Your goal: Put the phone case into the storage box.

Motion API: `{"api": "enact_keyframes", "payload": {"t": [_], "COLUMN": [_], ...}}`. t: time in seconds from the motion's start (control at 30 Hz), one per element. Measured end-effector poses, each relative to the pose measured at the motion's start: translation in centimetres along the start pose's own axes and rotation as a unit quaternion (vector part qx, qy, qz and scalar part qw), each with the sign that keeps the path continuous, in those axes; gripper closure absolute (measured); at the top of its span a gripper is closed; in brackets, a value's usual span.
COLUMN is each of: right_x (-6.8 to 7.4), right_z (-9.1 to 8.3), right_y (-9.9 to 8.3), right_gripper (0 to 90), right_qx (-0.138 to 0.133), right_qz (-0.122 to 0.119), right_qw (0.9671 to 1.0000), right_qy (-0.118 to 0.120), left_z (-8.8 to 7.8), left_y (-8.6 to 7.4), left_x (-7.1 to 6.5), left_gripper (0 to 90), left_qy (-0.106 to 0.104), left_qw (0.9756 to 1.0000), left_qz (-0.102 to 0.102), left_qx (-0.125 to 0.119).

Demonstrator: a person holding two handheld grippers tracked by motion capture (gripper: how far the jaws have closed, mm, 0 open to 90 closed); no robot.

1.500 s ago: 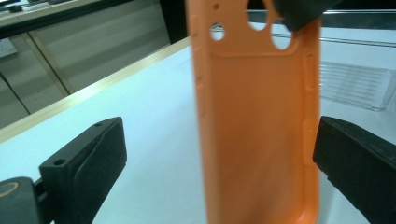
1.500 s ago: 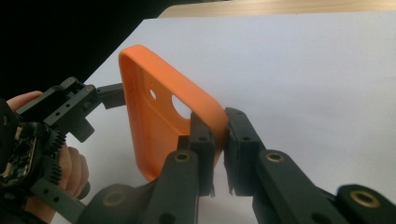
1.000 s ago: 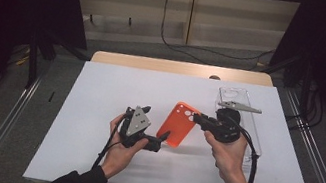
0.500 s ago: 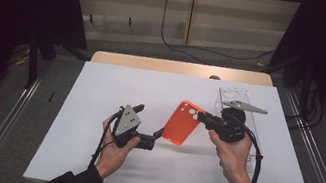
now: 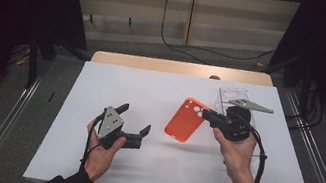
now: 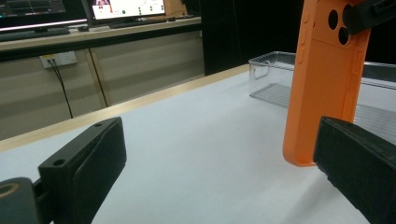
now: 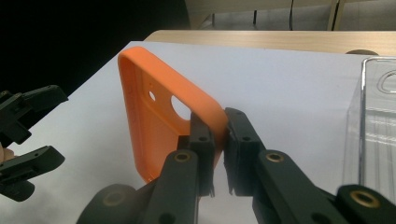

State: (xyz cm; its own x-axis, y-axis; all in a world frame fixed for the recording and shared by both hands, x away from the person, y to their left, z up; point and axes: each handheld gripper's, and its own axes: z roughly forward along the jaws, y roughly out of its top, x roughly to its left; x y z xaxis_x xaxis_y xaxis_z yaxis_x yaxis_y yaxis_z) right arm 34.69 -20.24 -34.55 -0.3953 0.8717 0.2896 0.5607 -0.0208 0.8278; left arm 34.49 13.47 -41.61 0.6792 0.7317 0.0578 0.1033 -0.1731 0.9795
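Observation:
An orange phone case (image 5: 187,120) stands tilted over the white sheet, held up by its top corner. My right gripper (image 5: 207,113) is shut on that corner beside the camera cut-outs; in the right gripper view the two jaws pinch the rim of the orange phone case (image 7: 159,116) at my right gripper (image 7: 219,130). My left gripper (image 5: 135,118) is open and holds nothing, a short way left of the case. From the left gripper view, the orange phone case (image 6: 322,84) rises just behind the right-hand jaw of my left gripper (image 6: 219,177).
A clear plastic shell (image 5: 231,96) lies at the back right, just behind my right hand; it shows as the clear plastic shell (image 7: 378,116) at the right. The white sheet (image 5: 162,86) covers the table up to a wooden back edge (image 5: 155,64). Metal rails (image 5: 8,120) flank the table.
My left gripper has drawn back to the left, away from the orange case, still open. The right gripper has kept its grip, with the case shifted slightly right.

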Motion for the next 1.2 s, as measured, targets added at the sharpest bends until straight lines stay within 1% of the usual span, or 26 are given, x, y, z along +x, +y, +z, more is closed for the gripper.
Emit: {"api": "enact_keyframes", "payload": {"t": [0.1,0.17,0.23,0.4,0.47,0.57,0.67,0.77,0.83,0.87,0.9,1.03,1.07,1.13,1.2], "right_x": [-0.2,-0.2,-0.3,-0.4,-0.5,-0.6,-0.7,-0.8,-0.9,-0.9,-1.0,-1.2,-1.3,-1.6,-1.7], "right_z": [-0.1,-0.1,-0.2,-0.4,-0.4,-0.5,-0.6,-0.7,-0.8,-0.9,-0.9,-1.1,-1.2,-1.3,-1.5], "right_y": [0.0,0.1,0.1,0.2,0.3,0.4,0.5,0.6,0.7,0.7,0.7,0.9,1.0,1.2,1.3], "right_gripper": [82.2,82.1,82.2,82.2,82.2,82.1,82.2,82.2,82.2,82.2,82.2,82.2,82.2,82.2,82.2], "right_qx": [-0.003,-0.005,-0.007,-0.011,-0.013,-0.015,-0.016,-0.017,-0.018,-0.019,-0.021,-0.024,-0.025,-0.028,-0.033], "right_qz": [0.000,0.001,0.000,-0.002,-0.001,-0.003,-0.003,-0.002,-0.004,-0.004,-0.005,-0.006,-0.006,-0.005,-0.005], "right_qw": [1.0000,1.0000,1.0000,0.9999,0.9999,0.9999,0.9999,0.9999,0.9998,0.9998,0.9998,0.9996,0.9996,0.9995,0.9993], "right_qy": [0.000,0.001,0.002,0.001,0.000,-0.001,-0.002,-0.003,-0.004,-0.004,-0.006,-0.009,-0.013,-0.014,-0.018], "left_z": [-0.4,-0.7,-1.0,-1.8,-2.1,-2.6,-3.0,-3.5,-3.8,-4.0,-4.1,-4.6,-4.7,-5.1,-5.3], "left_y": [0.0,0.0,0.0,-0.4,-0.4,-0.5,-0.7,-1.0,-1.2,-1.3,-1.3,-1.6,-1.7,-1.8,-1.9], "left_x": [0.2,0.3,0.5,0.9,1.1,1.5,1.8,2.2,2.4,2.4,2.4,2.6,2.7,3.0,3.2], "left_gripper": [2.4,2.3,2.3,2.4,2.0,1.9,1.9,1.9,2.0,2.1,2.1,2.1,2.0,2.0,2.0], "left_qy": [-0.004,0.000,0.000,0.006,0.014,0.019,0.021,0.023,0.031,0.032,0.032,0.033,0.032,0.032,0.037], "left_qw": [1.0000,1.0000,1.0000,1.0000,0.9998,0.9997,0.9997,0.9995,0.9993,0.9992,0.9993,0.9991,0.9988,0.9985,0.9983], "left_qz": [0.003,0.004,0.000,-0.003,-0.006,-0.009,-0.008,-0.019,-0.019,-0.023,-0.020,-0.026,-0.036,-0.044,-0.045], "left_qx": [-0.006,-0.009,-0.010,-0.005,-0.009,-0.011,-0.007,-0.007,-0.007,-0.006,-0.004,-0.002,-0.004,-0.003,-0.001]}}
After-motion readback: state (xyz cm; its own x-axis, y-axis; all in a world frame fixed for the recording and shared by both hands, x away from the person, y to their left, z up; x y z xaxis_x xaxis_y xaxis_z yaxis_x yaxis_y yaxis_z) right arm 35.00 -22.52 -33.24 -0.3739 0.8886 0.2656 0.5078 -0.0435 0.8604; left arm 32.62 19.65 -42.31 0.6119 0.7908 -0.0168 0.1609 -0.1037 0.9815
